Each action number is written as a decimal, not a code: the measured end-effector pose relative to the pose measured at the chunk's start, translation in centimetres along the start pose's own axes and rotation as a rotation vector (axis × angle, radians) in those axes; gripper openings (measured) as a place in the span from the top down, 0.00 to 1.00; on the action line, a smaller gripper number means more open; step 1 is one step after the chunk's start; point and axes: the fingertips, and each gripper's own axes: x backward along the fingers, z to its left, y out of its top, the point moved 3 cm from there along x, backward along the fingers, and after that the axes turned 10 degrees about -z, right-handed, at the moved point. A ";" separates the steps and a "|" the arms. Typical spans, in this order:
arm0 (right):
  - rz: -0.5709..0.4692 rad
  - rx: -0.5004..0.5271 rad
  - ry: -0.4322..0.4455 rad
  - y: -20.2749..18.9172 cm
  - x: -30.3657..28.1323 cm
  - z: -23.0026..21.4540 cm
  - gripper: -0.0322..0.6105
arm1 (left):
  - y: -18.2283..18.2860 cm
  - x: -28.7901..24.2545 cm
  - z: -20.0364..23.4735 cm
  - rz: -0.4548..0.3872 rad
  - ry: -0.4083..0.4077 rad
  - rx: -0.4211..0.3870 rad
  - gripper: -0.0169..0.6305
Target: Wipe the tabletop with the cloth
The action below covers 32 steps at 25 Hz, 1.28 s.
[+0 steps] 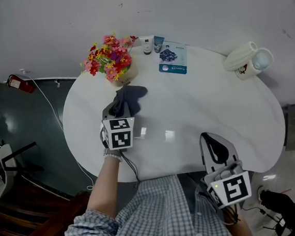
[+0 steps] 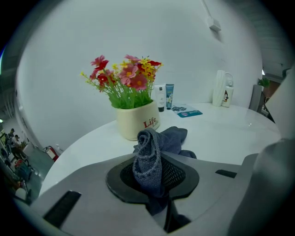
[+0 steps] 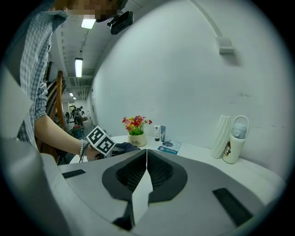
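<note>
Nearest you, your right gripper (image 1: 207, 137) hangs over the near right edge of the white tabletop (image 1: 198, 102). Its jaws are closed together with nothing between them, and they point toward the far side.

Further in and to the left, your left gripper (image 1: 120, 110) has its jaws clamped on the dark blue-grey cloth (image 1: 129, 98). One bunched fold stands up between the pads (image 2: 177, 174). The rest trails out ahead onto the tabletop. The cloth's long axis runs from the jaws toward the far right, and its free end lies just beside the flower pot (image 1: 124, 78); I cannot tell whether they touch.

Beyond the pot, by the wall, stand two small tubes (image 1: 150, 44), with a blue leaflet (image 1: 173, 60) lying flat to their right. At the far right a white ribbed vase (image 3: 222, 136) stands just beside a handled bottle (image 3: 237, 140).
</note>
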 end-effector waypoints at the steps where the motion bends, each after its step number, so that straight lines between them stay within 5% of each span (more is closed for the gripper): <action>1: 0.000 -0.001 0.001 0.0 -0.2 0.3 0.93 | -0.2 0.2 0.5 0.002 0.002 -0.003 0.88; 13: 0.023 -0.004 0.028 -0.4 -3.1 3.7 0.93 | -1.6 1.1 7.5 0.013 0.074 -0.004 0.88; 25: 0.066 -0.002 -0.006 -0.9 -3.5 5.8 0.93 | -0.8 -0.9 13.5 0.015 0.131 -0.091 0.88; 32: 0.087 0.003 -0.016 -1.5 -3.2 6.6 0.93 | -0.9 -1.2 17.4 0.015 0.215 -0.026 0.88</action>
